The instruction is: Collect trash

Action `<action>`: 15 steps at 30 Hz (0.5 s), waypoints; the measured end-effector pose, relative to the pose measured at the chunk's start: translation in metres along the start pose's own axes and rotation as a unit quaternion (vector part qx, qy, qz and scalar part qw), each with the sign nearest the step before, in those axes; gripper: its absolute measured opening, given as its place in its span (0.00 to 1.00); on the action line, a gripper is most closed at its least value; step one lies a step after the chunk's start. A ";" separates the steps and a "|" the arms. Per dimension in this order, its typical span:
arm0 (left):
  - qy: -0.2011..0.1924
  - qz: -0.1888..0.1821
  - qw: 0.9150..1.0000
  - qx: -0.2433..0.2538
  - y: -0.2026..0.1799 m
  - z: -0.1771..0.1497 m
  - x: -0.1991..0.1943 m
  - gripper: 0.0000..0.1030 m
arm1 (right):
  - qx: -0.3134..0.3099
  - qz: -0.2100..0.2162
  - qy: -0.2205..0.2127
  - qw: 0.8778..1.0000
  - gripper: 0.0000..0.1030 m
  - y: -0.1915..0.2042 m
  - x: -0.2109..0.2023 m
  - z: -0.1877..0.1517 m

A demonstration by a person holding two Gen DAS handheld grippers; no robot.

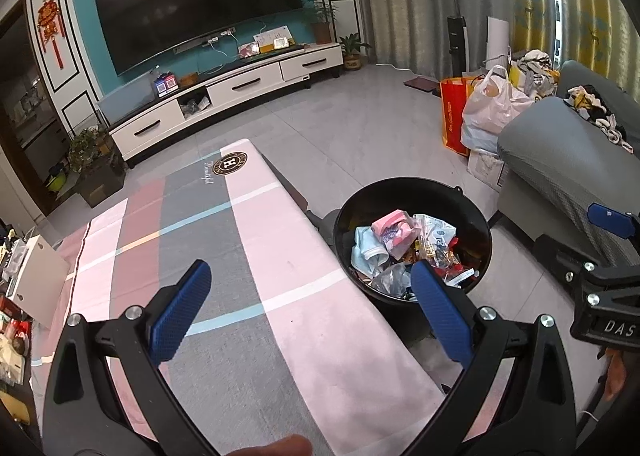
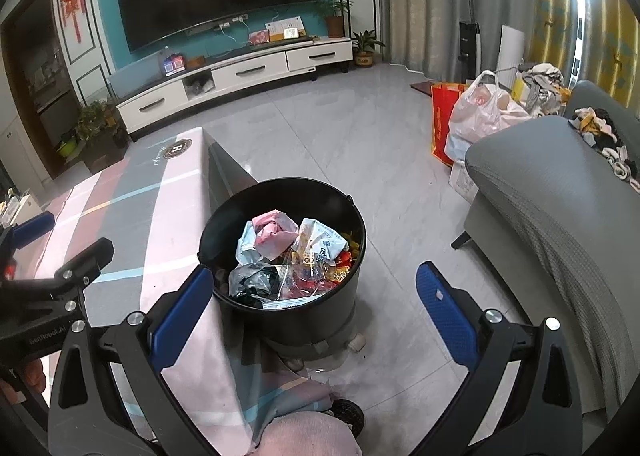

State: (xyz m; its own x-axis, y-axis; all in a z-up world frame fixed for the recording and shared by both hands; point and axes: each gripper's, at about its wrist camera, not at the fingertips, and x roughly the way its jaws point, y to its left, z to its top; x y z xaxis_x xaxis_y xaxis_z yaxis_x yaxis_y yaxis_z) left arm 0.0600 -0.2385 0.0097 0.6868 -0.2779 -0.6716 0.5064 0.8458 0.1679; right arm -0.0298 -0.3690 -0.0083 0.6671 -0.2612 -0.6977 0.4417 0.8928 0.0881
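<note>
A black round trash bin (image 1: pixel 416 191) stands on the floor beside the table's right edge, filled with crumpled wrappers and plastic bags (image 1: pixel 400 244). It also shows in the right wrist view (image 2: pixel 296 316), with its trash (image 2: pixel 288 256) inside. My left gripper (image 1: pixel 310 284) is open and empty above the table's pink and grey cloth (image 1: pixel 224 248). My right gripper (image 2: pixel 314 288) is open and empty, hovering over the bin's near side. The right gripper's body shows at the right edge of the left wrist view (image 1: pixel 600 280).
A grey sofa (image 2: pixel 560 207) stands to the right of the bin. An orange bag (image 2: pixel 442 119) and a white plastic bag (image 2: pixel 484 111) sit on the floor behind it. A TV cabinet (image 1: pixel 224 95) lines the far wall. Tiled floor lies between.
</note>
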 end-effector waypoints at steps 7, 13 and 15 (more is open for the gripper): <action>-0.006 0.012 1.000 -0.015 0.008 0.000 -0.016 0.97 | -0.005 0.002 -0.007 1.000 0.96 0.004 -0.013 -0.003; -0.007 0.007 1.000 -0.026 0.013 0.000 -0.029 0.97 | -0.007 0.002 -0.010 1.000 0.97 0.006 -0.021 -0.004; -0.007 0.009 1.000 -0.027 0.015 0.000 -0.032 0.97 | -0.008 0.003 -0.011 1.000 0.97 0.007 -0.022 -0.005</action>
State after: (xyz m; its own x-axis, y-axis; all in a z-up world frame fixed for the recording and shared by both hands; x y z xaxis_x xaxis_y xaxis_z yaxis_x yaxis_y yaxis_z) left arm 0.0455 -0.2169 0.0332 0.7028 -0.2683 -0.6589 0.4651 0.8741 0.1401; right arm -0.0443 -0.3555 0.0041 0.6829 -0.2646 -0.6809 0.4291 0.8997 0.0807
